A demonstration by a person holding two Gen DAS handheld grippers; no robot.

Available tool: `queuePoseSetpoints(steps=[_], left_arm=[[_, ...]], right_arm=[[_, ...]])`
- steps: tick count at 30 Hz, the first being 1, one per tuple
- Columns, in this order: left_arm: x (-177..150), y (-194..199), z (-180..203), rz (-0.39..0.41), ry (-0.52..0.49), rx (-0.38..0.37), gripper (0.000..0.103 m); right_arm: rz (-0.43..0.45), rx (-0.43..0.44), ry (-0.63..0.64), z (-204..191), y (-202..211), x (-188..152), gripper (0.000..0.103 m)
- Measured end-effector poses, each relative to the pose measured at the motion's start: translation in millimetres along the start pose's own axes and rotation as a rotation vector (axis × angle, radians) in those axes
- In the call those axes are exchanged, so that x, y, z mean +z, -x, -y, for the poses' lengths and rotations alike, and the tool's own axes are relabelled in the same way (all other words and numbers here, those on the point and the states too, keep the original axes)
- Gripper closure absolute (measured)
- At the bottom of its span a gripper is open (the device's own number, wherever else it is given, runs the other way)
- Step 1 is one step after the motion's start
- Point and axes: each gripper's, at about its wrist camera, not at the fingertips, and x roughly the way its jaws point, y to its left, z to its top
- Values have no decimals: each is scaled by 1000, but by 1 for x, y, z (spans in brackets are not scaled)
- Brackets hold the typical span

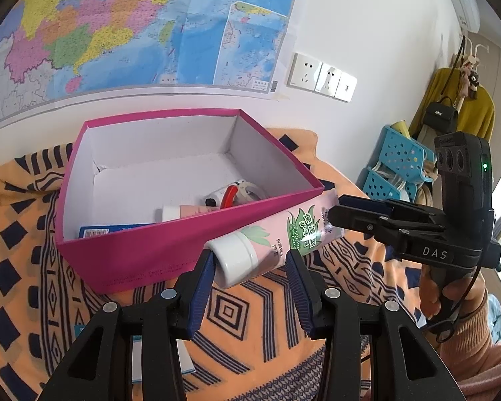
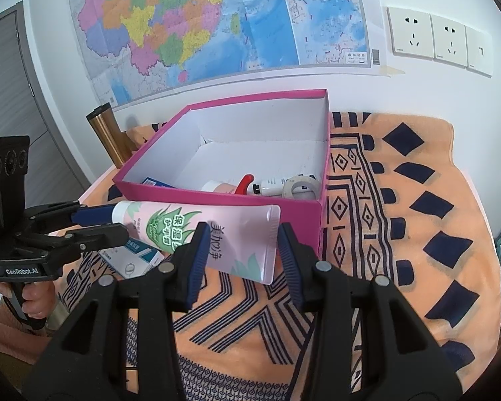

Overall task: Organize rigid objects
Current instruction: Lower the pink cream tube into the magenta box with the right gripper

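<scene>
Left wrist view: the pink hand cream tube [image 1: 277,237] lies just in front of the magenta box [image 1: 170,250], white cap toward the camera. The left gripper [image 1: 250,267] is spread wide around the cap end, and I can't tell if the pads touch it. The right gripper [image 1: 360,214] comes in from the right at the tube's far crimped end; its jaws look nearly together, but whether they pinch the crimp is hard to make out. Inside the box, the near wall half hides a tape roll [image 1: 250,190], something red-handled [image 1: 230,195], another pink tube [image 1: 183,212] and a blue carton [image 1: 113,230].

Right wrist view: the same tube [image 2: 197,234] sits across the orange patterned cloth [image 2: 417,234] against the box's [image 2: 217,200] near wall. The right gripper [image 2: 240,250] straddles the crimped end with both pads clear of it. The left gripper [image 2: 97,224] reaches the cap from the left, and a small blue-and-white carton [image 2: 133,257] lies under it, partly covered.
</scene>
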Motion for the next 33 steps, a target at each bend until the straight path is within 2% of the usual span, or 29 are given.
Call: queuePoseSetpoints(steps=[33], left_arm=[[18,-7,1,9,-6,1,60]], right_arm=[[34,-10,9,5,2,16,57]])
